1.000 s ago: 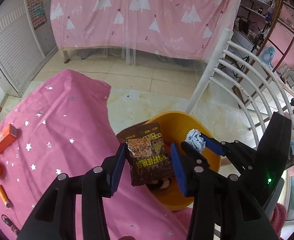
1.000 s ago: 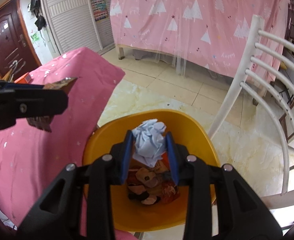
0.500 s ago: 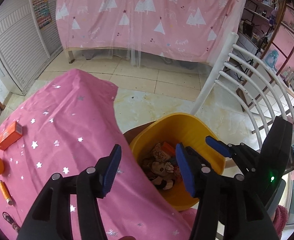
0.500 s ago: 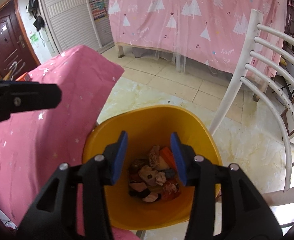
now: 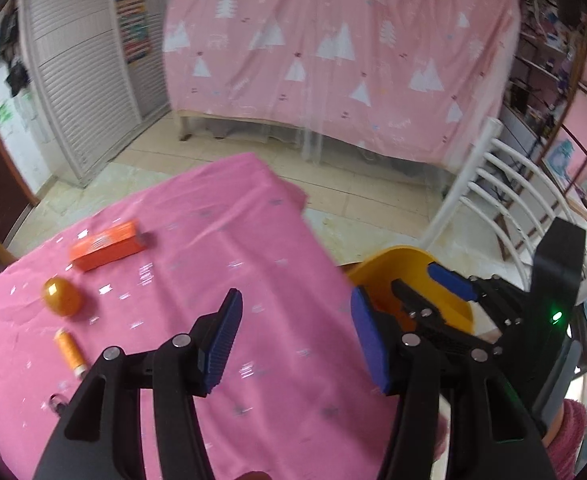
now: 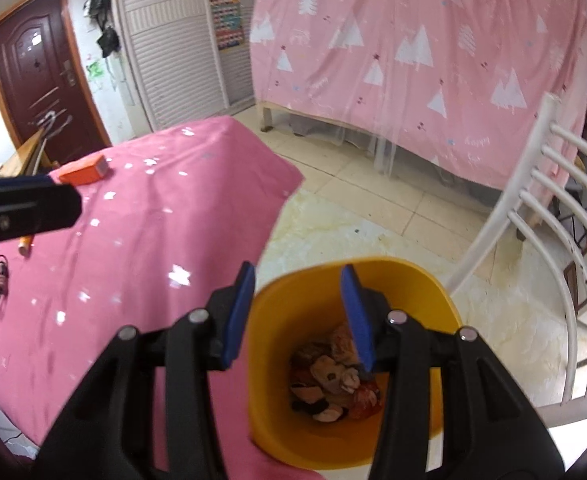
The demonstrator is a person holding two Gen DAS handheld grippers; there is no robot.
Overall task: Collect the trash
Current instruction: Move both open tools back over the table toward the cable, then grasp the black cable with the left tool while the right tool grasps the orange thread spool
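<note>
Left claw: the left claw [image 5: 295, 334] hangs over the pink star-print tabletop [image 5: 197, 264], blue ribbed pads spread wide, released and empty.
Right claw: the right claw [image 6: 299, 314] tilts down over the bin's mouth, pads parted, gripping nothing.
Bin: a smooth yellow plastic bin [image 6: 445, 300] stands beside the tabletop's edge, next to a white slatted chair [image 6: 533, 208].
Trash: crumpled wrappers and paper scraps [image 6: 333, 384] lie heaped at the bin's bottom.
Tabletop items: an orange rectangular box [image 5: 107, 245], a glossy amber egg-shaped object [image 5: 62, 295] and an orange thread spool [image 5: 70, 353] rest well apart on the cloth.
Backdrop: a pink sheet printed with white trees [image 5: 345, 56] drapes behind.
</note>
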